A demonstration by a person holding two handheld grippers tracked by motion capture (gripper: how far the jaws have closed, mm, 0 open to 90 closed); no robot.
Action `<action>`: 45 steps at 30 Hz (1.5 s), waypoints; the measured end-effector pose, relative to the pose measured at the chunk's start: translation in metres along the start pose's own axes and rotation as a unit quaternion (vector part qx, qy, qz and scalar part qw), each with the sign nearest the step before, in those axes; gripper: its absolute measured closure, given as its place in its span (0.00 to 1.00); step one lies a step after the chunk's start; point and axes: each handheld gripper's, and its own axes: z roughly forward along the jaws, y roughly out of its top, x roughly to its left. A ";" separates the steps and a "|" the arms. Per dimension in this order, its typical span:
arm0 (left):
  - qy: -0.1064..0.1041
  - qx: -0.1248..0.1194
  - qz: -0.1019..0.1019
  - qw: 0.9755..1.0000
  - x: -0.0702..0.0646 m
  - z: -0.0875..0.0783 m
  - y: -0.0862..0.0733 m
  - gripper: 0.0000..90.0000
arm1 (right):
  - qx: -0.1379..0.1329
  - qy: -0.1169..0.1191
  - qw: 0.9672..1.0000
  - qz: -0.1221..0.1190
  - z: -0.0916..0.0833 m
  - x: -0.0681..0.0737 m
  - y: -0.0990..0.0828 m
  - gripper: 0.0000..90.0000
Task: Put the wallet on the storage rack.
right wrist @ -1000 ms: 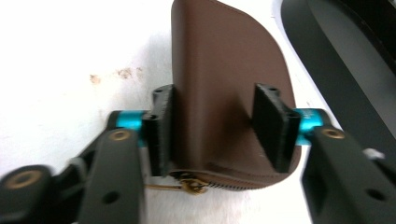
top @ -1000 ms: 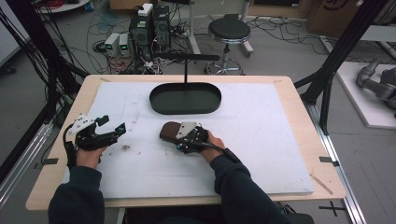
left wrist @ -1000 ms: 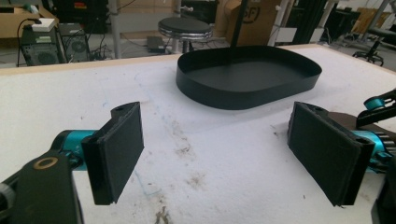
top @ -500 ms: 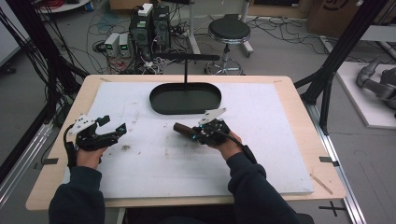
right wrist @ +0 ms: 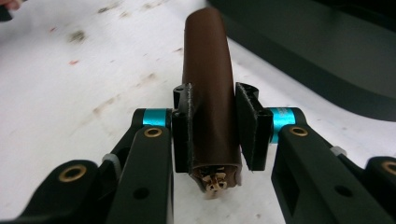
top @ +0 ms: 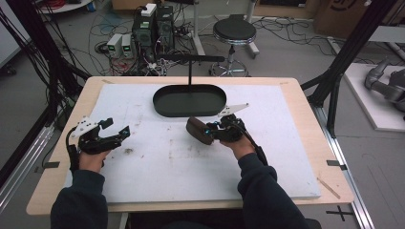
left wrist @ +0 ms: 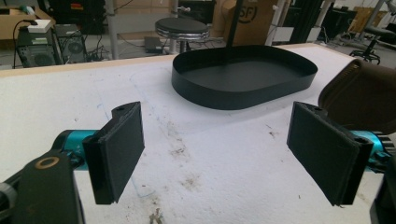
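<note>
A brown leather case (top: 198, 130) (right wrist: 208, 60) is clamped on both sides by the pads of my right gripper (top: 210, 131) (right wrist: 215, 100), which is shut on it. Its jaws have just been closing on the case, then eased a touch. The case hangs slightly above the white mat, just in front of the black oval tray (top: 191, 113) (right wrist: 327, 60). My left gripper (top: 117, 128) (left wrist: 222, 149) rests at the left of the mat, open with nothing between its pads. The left gripper view has the tray (left wrist: 233, 95) ahead and the case (left wrist: 364, 95) at the right.
A white mat (top: 157, 167) with dirt smudges covers the wooden table (top: 329, 181). A black T-shaped stand (top: 190, 59) rises behind the tray. Computers, cables and a stool (top: 234, 31) are on the floor beyond the far edge.
My right gripper has gripped the brown case, lifted it off the mat and carried it right toward the tray, turning the wrist. The left gripper has stayed still.
</note>
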 end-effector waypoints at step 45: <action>-0.009 -0.004 0.014 1.000 -0.001 0.002 -0.001 0.21 | 0.006 -0.030 0.994 -0.101 0.022 0.005 0.028 0.72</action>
